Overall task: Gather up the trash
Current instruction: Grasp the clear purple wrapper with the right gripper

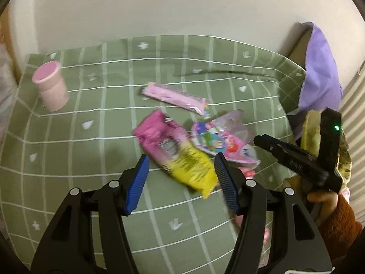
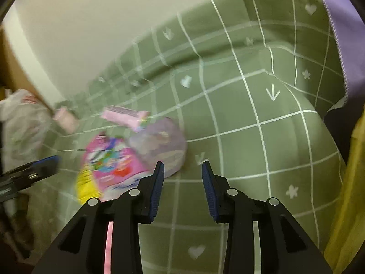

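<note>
Several wrappers lie on a green checked cloth (image 1: 91, 105). A pink-and-yellow packet (image 1: 178, 153) lies just ahead of my left gripper (image 1: 181, 163), which is open and empty above the cloth. Beside it lie a colourful pink cartoon packet (image 1: 223, 143), a pale purple wrapper (image 1: 237, 123) and a long pink wrapper (image 1: 175, 97). My right gripper (image 2: 182, 171) is open and empty; the purple wrapper (image 2: 164, 143) and cartoon packet (image 2: 114, 164) sit to its left front. The right gripper's body (image 1: 303, 157) shows at the right of the left wrist view.
A pink cup (image 1: 51, 85) stands at the cloth's far left. A purple cloth (image 1: 319, 73) hangs over a cardboard box at the right. A yellow bag (image 2: 349, 182) is at the right edge. A white plastic bag (image 2: 20, 123) lies at the left by the wall.
</note>
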